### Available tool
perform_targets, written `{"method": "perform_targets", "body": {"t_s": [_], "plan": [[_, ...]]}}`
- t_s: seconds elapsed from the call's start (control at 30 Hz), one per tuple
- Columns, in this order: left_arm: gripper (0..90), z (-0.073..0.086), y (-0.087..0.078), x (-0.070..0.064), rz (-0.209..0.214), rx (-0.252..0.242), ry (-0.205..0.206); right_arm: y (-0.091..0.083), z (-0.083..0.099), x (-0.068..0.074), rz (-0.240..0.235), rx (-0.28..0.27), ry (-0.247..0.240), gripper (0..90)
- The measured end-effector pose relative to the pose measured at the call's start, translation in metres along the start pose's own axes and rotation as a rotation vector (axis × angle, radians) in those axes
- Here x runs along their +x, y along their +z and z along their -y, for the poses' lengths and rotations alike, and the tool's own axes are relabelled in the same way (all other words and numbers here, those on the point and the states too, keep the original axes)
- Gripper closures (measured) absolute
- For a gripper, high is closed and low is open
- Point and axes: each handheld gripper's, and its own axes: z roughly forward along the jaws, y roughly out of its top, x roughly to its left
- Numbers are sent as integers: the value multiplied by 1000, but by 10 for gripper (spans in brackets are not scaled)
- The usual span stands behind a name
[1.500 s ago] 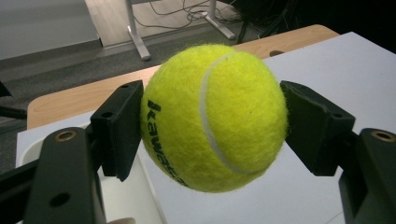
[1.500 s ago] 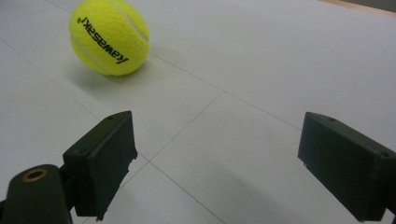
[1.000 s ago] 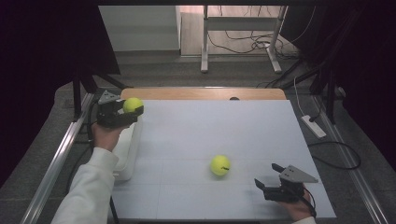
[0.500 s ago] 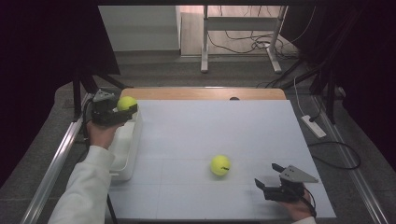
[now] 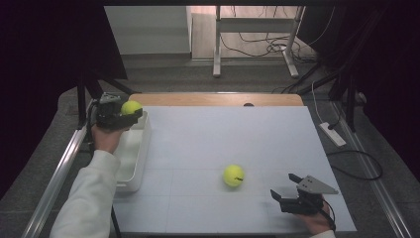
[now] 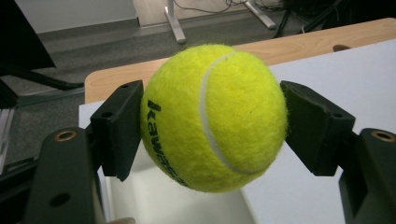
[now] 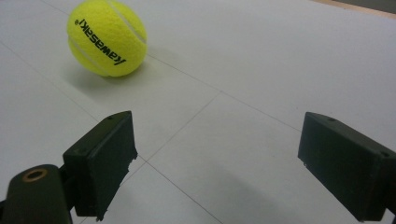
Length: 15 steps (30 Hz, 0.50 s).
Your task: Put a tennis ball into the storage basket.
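Ball (image 5: 131,107), gripper-held, now farther left

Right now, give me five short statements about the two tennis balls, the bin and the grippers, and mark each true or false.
1. The left gripper is shut on a tennis ball. True.
2. The held ball is down at the bottom of the white bin. False: it is up at the bin's far end, clamped between the jaws above the rim.
3. The second tennis ball lies on the white table, apart from both grippers. True.
4. The right gripper is shut on that second ball. False: its jaws are open and empty, with the ball lying ahead of them.
5. The balls carry black lettering. True.
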Motion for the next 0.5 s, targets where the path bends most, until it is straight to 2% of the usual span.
{"method": "perform_targets", "body": {"t_s": [0.5], "plan": [[267, 5, 17, 11, -20, 76, -28, 0, 0, 0, 0, 1, 0, 108]]}}
